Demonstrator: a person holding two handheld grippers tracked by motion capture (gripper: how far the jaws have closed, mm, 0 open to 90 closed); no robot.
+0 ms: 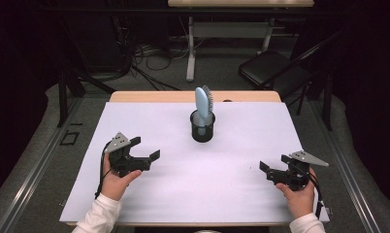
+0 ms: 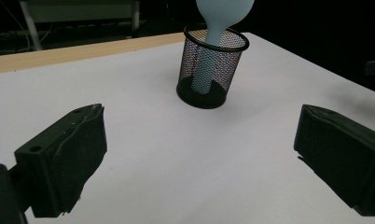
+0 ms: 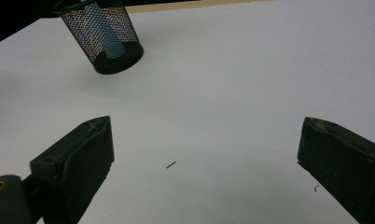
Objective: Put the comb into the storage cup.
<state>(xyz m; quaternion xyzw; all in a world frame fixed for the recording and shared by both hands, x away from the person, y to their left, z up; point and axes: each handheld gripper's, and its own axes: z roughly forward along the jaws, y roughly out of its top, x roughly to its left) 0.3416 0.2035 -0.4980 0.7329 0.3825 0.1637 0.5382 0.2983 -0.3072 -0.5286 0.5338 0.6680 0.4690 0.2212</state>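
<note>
From the high view, a white sheet (image 1: 193, 174) covers the table, and a black mesh cup (image 1: 202, 127) stands upright toward the far middle of it. A pale blue hairbrush (image 1: 203, 103) stands in the cup, handle down, bristled head poking well above the rim and leaning slightly right. The left gripper (image 1: 145, 148) sits on the near left of the sheet, held from below by the person's left hand (image 1: 116, 182), white sleeve at the wrist. Its jaws stand wide apart and hold nothing, pointing roughly toward the middle of the table. Over on the near right, the right gripper (image 1: 273, 162) rests in the right hand (image 1: 297, 194), jaws also spread wide and empty, aimed left. Both grippers are well apart from the cup.

Now the left gripper view: two black jaws rise at the lower corners, far apart, bare white sheet between them. Ahead and a little right of centre stands the cup (image 2: 211, 70), the brush (image 2: 216, 28) handle showing through the mesh, its rounded head cut off at the top edge. A wooden table edge (image 2: 59, 53) runs behind the sheet.

The right gripper view: jaws wide again, nothing between them but the sheet and a tiny dark speck (image 3: 170, 164). The cup (image 3: 104, 37) sits off at the upper left, tilted in this view, with the blue handle (image 3: 104, 35) inside.
</note>
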